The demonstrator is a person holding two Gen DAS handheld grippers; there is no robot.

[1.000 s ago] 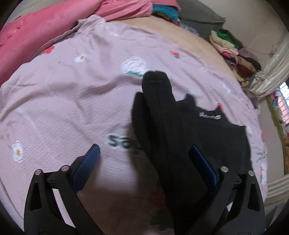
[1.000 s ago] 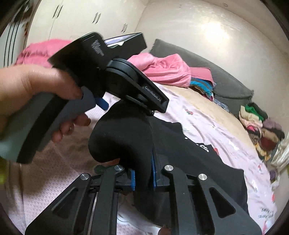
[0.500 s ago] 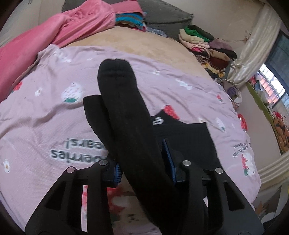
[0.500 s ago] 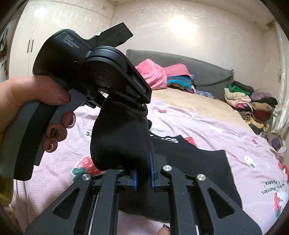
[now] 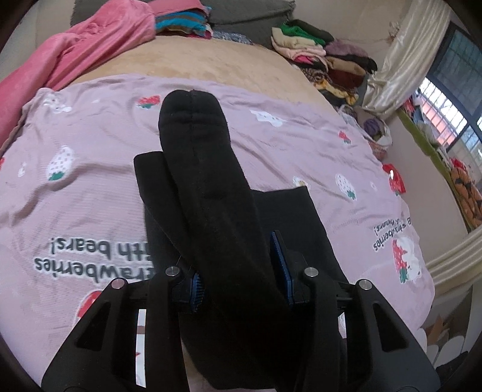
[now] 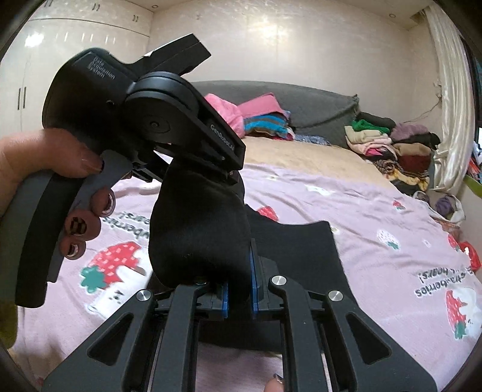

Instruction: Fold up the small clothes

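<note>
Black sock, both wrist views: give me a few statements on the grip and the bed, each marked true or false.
1. Both grippers hold the sock. True.
2. The right gripper is wide open. False: it is shut on the sock.
3. The sock lies flat on the pink sheet. False: it is held up above it.
4. A black garment lies on the sheet. True.
5. The left gripper is empty. False: the sock is clamped between its pads.

soft daylight enters from the window (image 5: 452,99) at right; ceiling lights glare on the glossy wall (image 6: 265,27); fisheye edges bend and darken.
</note>
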